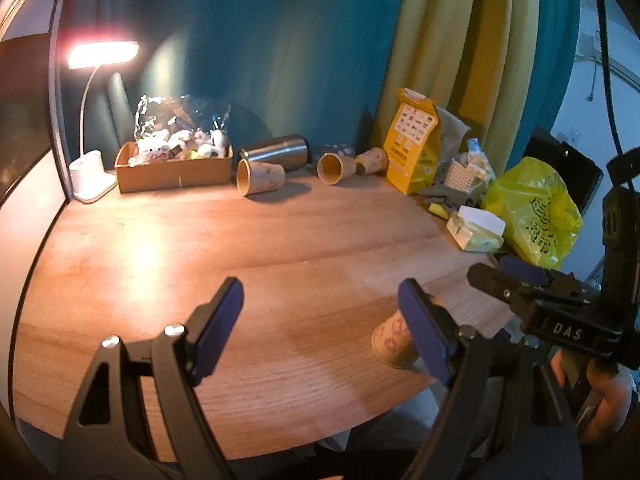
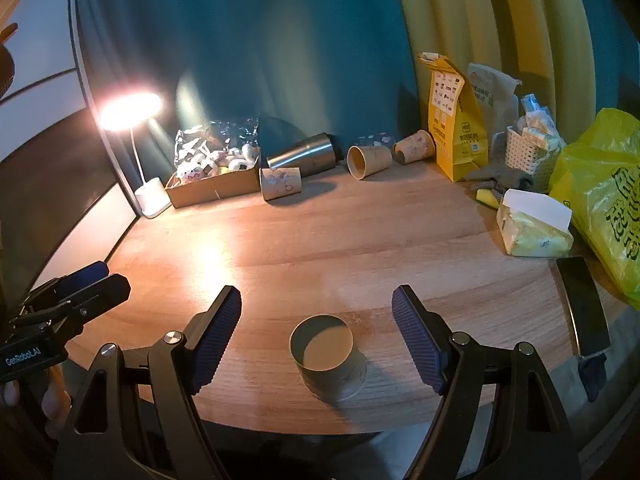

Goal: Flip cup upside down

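Observation:
A paper cup point(image 2: 328, 360) stands on the wooden table point(image 2: 360, 240) near its front edge, with a flat recessed round face up, so it looks bottom-up. My right gripper point(image 2: 316, 336) is open, its jaws wide apart on either side of the cup and not touching it. In the left wrist view the same cup point(image 1: 390, 340) shows partly behind my right finger. My left gripper point(image 1: 320, 320) is open and empty over bare table, left of the cup. The right gripper point(image 1: 516, 284) also shows at the right edge there.
Three paper cups point(image 2: 280, 184) point(image 2: 368, 162) point(image 2: 414, 147) lie on their sides at the back beside a steel tumbler point(image 2: 304, 154). A cardboard box point(image 2: 216, 188), a lit lamp point(image 2: 130, 112), yellow bags point(image 2: 456, 120) point(image 2: 604, 200), a tissue pack point(image 2: 532, 228) and a phone point(image 2: 584, 304) line the back and right.

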Available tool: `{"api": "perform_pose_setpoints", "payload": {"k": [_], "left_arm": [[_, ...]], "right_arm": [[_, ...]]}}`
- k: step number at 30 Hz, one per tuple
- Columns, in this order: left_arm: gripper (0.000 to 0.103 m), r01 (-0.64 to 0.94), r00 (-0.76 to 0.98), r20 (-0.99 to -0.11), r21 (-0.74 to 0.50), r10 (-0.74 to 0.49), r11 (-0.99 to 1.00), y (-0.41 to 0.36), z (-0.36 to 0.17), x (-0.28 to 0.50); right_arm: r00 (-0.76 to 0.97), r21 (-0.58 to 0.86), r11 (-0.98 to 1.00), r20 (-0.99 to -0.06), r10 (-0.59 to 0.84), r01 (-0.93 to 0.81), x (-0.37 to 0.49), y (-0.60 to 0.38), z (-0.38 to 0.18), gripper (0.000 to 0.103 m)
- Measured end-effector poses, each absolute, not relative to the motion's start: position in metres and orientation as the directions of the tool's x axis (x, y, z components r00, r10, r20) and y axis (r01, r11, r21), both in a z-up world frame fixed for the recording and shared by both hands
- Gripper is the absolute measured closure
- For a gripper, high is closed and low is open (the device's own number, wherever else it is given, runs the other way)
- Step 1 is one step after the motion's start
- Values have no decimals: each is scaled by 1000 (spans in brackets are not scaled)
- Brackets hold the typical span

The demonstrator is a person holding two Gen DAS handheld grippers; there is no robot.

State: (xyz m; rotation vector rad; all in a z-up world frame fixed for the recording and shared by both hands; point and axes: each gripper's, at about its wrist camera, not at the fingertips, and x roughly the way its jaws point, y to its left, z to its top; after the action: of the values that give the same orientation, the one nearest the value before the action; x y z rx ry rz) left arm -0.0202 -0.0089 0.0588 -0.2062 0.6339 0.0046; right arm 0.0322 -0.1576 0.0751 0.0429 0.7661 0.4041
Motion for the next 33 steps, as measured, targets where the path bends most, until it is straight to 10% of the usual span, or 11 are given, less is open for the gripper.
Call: {"api": "perform_pose_setpoints", "payload": {"k": [33], "left_arm": [[22, -72, 807, -588, -192, -56, 979, -8, 60, -25]], "right_arm": [[649, 182, 922, -664, 372, -343, 27, -157, 76, 22]]}}
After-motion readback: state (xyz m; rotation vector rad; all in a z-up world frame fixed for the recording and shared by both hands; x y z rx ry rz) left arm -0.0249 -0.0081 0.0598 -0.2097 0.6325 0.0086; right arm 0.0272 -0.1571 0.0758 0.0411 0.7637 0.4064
